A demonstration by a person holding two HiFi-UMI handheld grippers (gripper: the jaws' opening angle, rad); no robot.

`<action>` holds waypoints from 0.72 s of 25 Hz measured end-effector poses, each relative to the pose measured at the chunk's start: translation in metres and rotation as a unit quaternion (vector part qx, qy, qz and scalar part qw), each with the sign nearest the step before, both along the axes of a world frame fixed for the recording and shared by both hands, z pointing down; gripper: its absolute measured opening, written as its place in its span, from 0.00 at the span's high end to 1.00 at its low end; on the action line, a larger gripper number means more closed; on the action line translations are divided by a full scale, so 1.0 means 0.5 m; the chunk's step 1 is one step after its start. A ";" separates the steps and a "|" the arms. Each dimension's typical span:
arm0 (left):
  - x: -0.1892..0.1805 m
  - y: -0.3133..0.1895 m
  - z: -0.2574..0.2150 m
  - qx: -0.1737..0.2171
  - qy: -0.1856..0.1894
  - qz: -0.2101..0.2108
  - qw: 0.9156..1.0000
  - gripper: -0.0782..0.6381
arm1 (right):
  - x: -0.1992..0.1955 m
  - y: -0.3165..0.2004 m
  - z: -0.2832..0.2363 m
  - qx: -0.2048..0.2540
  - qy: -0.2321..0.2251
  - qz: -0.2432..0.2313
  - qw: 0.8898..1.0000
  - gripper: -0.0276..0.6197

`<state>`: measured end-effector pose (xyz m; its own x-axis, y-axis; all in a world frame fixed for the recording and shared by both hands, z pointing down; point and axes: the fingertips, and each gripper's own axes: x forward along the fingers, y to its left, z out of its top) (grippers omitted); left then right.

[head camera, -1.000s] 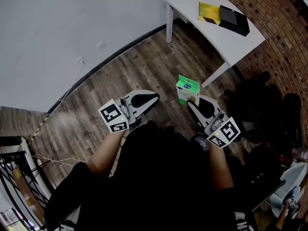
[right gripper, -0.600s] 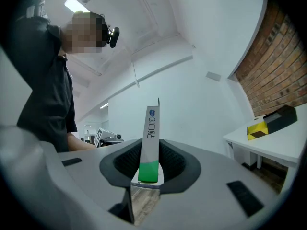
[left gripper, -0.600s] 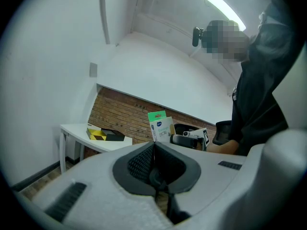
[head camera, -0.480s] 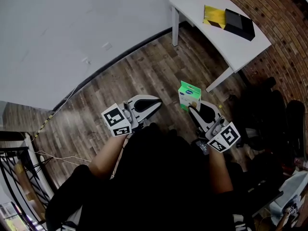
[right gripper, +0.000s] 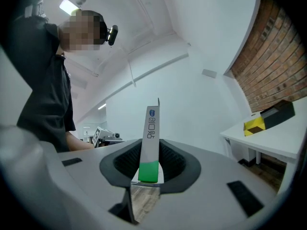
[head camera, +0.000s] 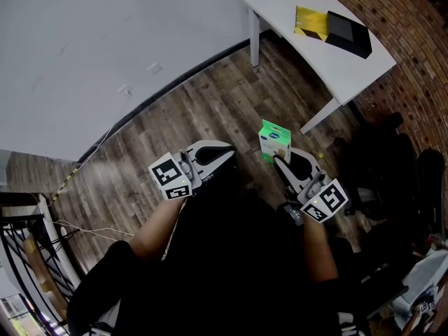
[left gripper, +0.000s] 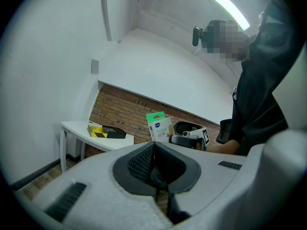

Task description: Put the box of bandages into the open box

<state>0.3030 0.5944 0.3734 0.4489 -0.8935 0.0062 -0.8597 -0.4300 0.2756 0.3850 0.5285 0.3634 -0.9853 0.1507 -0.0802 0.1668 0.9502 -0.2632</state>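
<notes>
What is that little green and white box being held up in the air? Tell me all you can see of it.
The bandage box is a small flat carton, seemingly cardboard. It is white with a green top, a green band low on its narrow side and a blue oval logo. It looks closed. It stands upright in the air over the wooden floor, clamped at its lower end by the right gripper. Nothing else touches it.

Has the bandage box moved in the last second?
Yes, slightly: the bandage box in the right tongs sits lower in frame, farther from the table.
</notes>
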 end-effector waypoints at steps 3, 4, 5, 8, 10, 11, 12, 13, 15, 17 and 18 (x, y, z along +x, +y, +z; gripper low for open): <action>-0.007 -0.020 0.005 -0.001 0.001 0.007 1.000 0.87 | -0.004 -0.020 0.008 -0.001 0.004 0.011 1.000 0.81; -0.011 -0.027 0.007 -0.001 0.002 0.010 1.000 0.87 | -0.006 -0.026 0.010 -0.001 0.006 0.015 1.000 0.81; -0.017 -0.034 0.008 -0.001 0.004 0.012 1.000 0.87 | -0.010 -0.032 0.011 -0.002 0.007 0.020 1.000 0.81; -0.033 -0.062 0.012 0.000 0.009 0.020 1.000 0.87 | -0.021 -0.057 0.014 -0.003 0.010 0.032 0.999 0.81; -0.042 -0.090 0.015 0.001 0.010 0.026 1.000 0.87 | -0.027 -0.081 0.017 -0.002 0.014 0.041 0.999 0.81; -0.047 -0.105 0.017 0.001 0.011 0.029 1.000 0.87 | -0.032 -0.095 0.020 -0.002 0.017 0.045 0.999 0.81; -0.054 -0.121 0.019 0.002 0.011 0.032 0.999 0.87 | -0.037 -0.109 0.023 -0.001 0.021 0.049 0.999 0.81; -0.063 -0.137 0.020 0.003 0.012 0.035 0.999 0.87 | -0.044 -0.123 0.027 0.000 0.025 0.053 0.998 0.81; -0.087 -0.168 0.022 0.007 0.016 0.039 0.999 0.87 | -0.063 -0.154 0.033 0.000 0.032 0.062 0.998 0.81; -0.116 -0.200 0.021 0.011 0.022 0.042 0.999 0.87 | -0.088 -0.184 0.033 0.000 0.036 0.070 0.997 0.81; -0.132 -0.215 0.021 0.012 0.025 0.042 0.999 0.87 | -0.102 -0.198 0.031 0.001 0.037 0.073 0.997 0.81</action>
